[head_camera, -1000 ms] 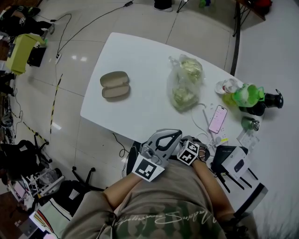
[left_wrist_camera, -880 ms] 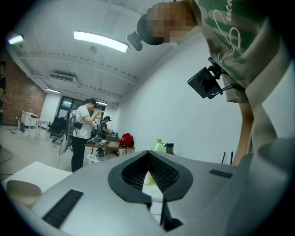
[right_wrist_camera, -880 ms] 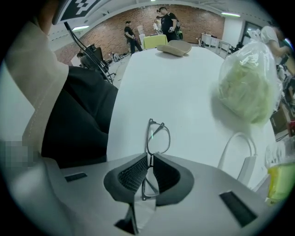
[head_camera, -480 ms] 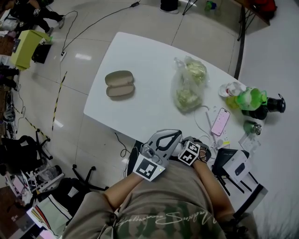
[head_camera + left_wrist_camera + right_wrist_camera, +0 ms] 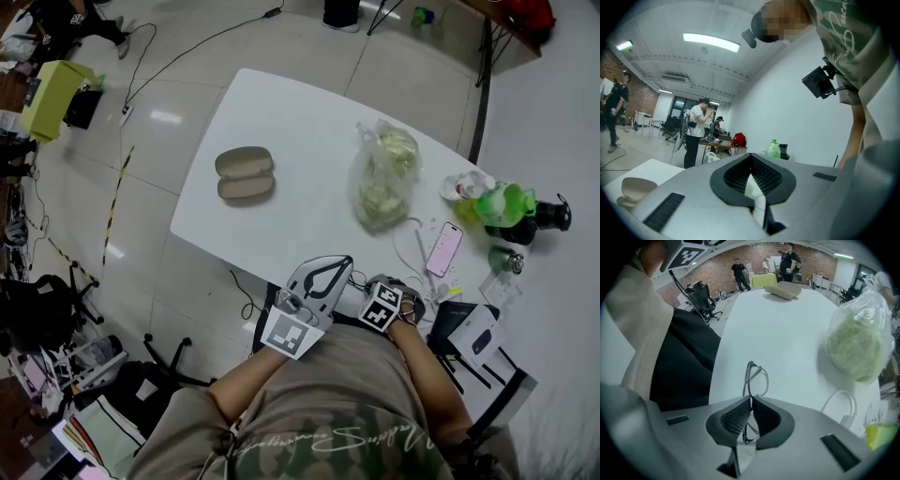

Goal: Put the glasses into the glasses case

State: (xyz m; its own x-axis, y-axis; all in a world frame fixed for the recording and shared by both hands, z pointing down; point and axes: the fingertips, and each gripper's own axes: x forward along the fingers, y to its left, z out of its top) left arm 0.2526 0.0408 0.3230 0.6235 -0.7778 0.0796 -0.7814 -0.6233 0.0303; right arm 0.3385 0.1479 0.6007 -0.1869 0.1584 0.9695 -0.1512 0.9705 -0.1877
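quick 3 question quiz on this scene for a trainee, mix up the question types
1. True or false: the glasses case lies open on the table.
2. Which tongs hold the glasses: A left, B right?
3. Fill in: the phone near the plastic bag is coloured ____.

Key: 1 true. 2 B, the right tongs are shut on them. 3 pink.

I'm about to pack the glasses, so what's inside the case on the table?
The case lies open; both halves look empty, nothing covering them. The glasses are clamped in the right tool.
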